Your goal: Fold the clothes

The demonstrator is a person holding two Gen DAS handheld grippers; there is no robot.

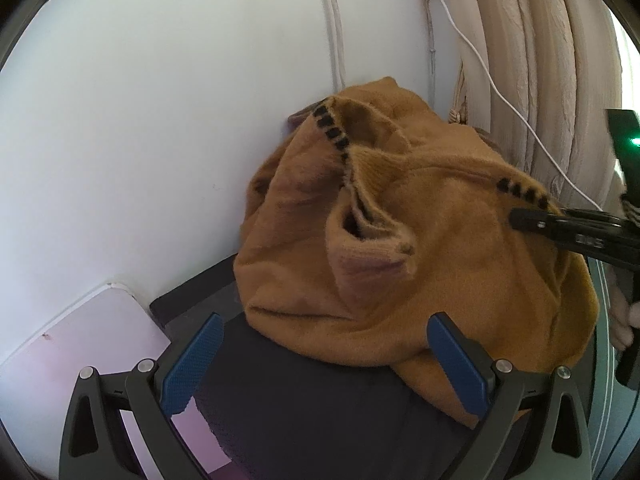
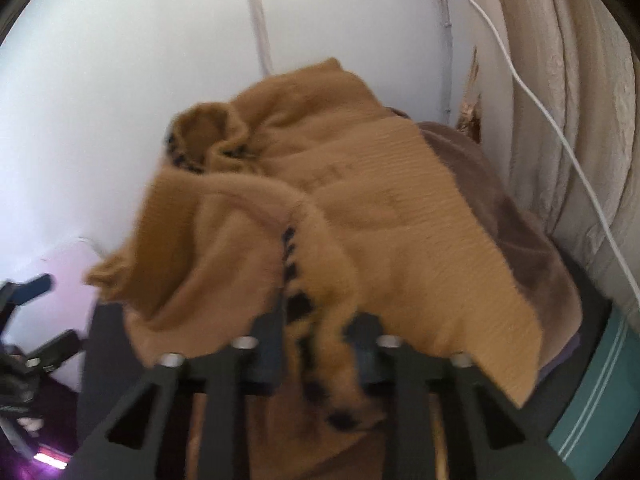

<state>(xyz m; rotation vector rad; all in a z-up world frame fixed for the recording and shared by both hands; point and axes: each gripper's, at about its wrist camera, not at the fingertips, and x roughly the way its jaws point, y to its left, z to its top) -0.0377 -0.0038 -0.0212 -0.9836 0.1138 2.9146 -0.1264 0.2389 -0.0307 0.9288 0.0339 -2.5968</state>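
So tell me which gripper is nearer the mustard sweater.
Right. The right gripper is shut on the mustard sweater at its black-checked trim; the left gripper is open, just short of its front edge.

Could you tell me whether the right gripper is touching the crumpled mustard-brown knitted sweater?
Touching. In the right wrist view, the right gripper is shut on a black-checked edge of the crumpled mustard-brown knitted sweater, with fabric bunched between its fingers.

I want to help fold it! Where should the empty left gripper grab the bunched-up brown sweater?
Probably the near bottom edge of the brown sweater, coming in low from the front. That edge lies flat on the dark cloth, right ahead of the open left gripper. The right gripper already pinches the black-checked trim.
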